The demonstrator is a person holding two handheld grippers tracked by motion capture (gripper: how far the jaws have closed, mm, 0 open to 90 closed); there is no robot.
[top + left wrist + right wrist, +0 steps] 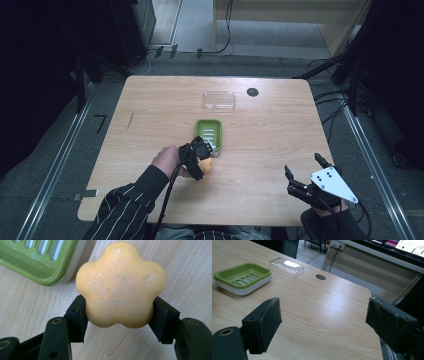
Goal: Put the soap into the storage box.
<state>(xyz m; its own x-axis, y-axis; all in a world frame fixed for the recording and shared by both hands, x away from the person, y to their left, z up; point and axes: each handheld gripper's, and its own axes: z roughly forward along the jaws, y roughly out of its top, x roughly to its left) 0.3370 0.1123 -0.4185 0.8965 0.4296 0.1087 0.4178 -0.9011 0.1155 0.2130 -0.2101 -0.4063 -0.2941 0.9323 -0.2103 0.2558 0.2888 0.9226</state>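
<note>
Your left gripper [119, 316] pinches the flower-shaped orange soap [121, 286] by two opposite sides, the green soap dish [37, 267] just beyond it. Your right gripper [324, 322] stands spread wide over bare table [324, 305] — near its edge, well apart from the dish and the clear lid [286, 267].

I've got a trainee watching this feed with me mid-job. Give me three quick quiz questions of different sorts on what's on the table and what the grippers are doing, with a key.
1. True or false: the left gripper has its jaws shut on the orange flower-shaped soap.
2. Multiple choice: where does the clear plastic lid lie? A) on the green soap dish; B) on the table beyond the dish, apart from it; C) in the right gripper.
3. Fill in: the right gripper's jaws are ____ and hold nothing.

Key: 1 true. 2 B. 3 open.
</note>
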